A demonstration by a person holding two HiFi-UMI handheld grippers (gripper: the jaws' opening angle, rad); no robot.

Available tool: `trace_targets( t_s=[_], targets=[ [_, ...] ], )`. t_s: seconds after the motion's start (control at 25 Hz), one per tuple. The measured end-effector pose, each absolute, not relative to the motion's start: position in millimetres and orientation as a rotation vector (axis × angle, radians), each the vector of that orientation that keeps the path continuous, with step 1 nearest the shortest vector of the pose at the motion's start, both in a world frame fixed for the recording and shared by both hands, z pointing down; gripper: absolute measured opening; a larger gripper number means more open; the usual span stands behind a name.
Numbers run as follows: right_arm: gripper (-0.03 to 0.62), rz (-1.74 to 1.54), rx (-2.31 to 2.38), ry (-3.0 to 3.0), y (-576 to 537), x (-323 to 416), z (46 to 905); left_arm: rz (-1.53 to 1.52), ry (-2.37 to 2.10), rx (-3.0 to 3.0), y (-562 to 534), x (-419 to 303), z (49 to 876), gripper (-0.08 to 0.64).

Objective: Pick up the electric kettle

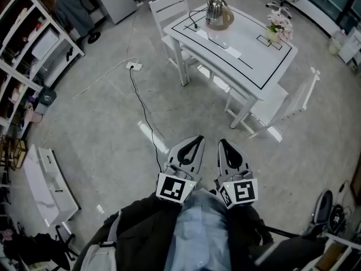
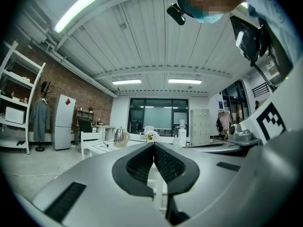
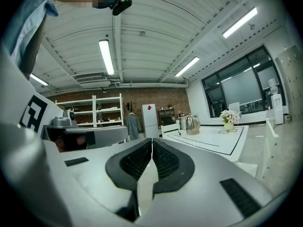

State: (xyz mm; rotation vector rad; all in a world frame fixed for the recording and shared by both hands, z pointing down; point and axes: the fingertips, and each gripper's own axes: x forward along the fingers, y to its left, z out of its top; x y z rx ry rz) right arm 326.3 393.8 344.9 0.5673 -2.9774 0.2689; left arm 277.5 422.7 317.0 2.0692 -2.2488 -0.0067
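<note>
The left tongs [image 2: 154, 144] are fully closed, their ribbed black pads meeting tip to tip with nothing between them. The right tongs [image 3: 152, 140] are closed the same way, pads together and empty. In the head view both are held side by side close in front of the person's body, pointing out over the grey floor [image 1: 101, 123] toward the white tabletop [image 1: 248, 49], well apart from it and touching nothing. The electric kettle [image 1: 216, 11] stands upright near a far corner of that tabletop, on the left end as the head view shows it. Its body is shiny silver metal with a domed lid and a small knob on top, and a pale tan handle curves down one side. A dark cord [image 1: 194, 18] lies on the tabletop just beside it. A small vase of pale flowers [image 1: 279, 26] stands toward the tabletop's other far corner, well apart from the kettle
</note>
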Motion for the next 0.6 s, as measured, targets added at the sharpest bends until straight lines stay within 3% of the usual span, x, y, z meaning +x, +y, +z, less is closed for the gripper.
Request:
trace_targets(
  t_s=[0.6],
  targets=[
    [0.018,0.200,0.647,-2.968,361,187,330,-0.084,-2.203,2.133,392,135,311,0.008]
  ],
)
